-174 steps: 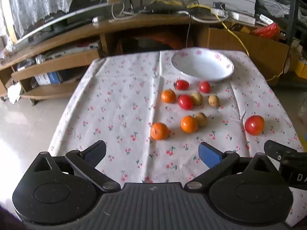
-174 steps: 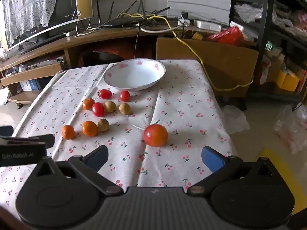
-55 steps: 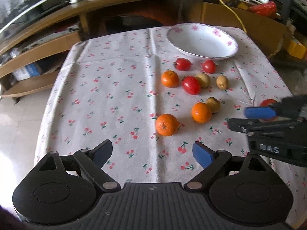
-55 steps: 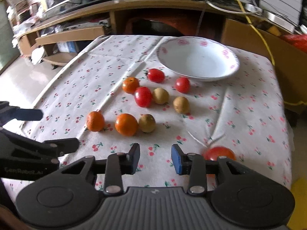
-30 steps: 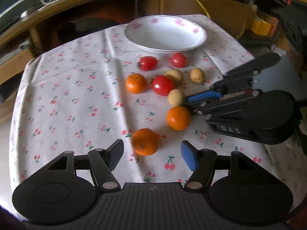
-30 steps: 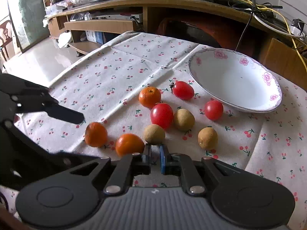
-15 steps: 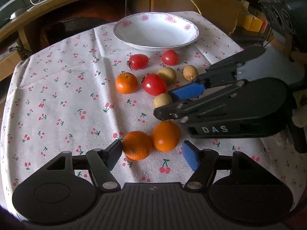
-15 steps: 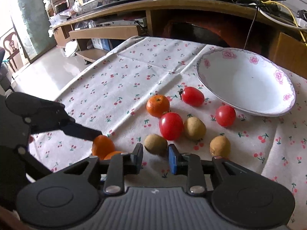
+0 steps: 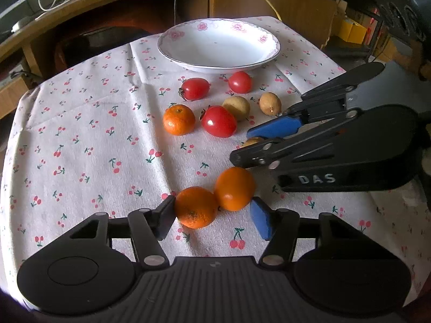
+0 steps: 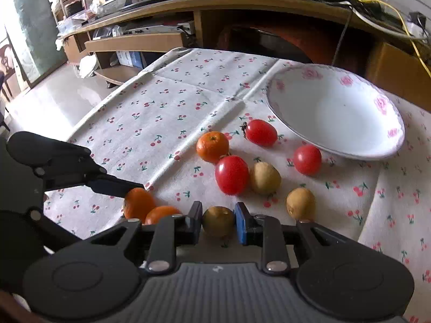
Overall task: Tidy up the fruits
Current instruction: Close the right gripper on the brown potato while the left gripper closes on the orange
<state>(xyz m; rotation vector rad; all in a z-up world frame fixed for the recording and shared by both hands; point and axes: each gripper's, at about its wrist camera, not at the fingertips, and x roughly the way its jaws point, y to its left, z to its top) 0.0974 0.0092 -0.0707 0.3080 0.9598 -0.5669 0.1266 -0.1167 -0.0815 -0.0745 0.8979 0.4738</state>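
L wrist view: left gripper (image 9: 212, 216) jaws closing round two touching oranges (image 9: 215, 200), well short of the bowl (image 9: 218, 62); left pad touches the near one, right pad looks just clear.

R wrist view: right gripper (image 10: 217, 222) closing on a brown fruit (image 10: 218, 220), pads against both sides; bowl (image 10: 350, 153) lies ahead-right, R nearer.

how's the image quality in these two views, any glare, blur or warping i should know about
Left wrist view: sharp at the centre, strong fisheye bending at the edges, dark corners; soft glare on the white bowl and the red tomatoes. Right wrist view: same bending, the desk curves; floor at the left washed out by daylight; fruit casts soft shadows on the tablecloth.
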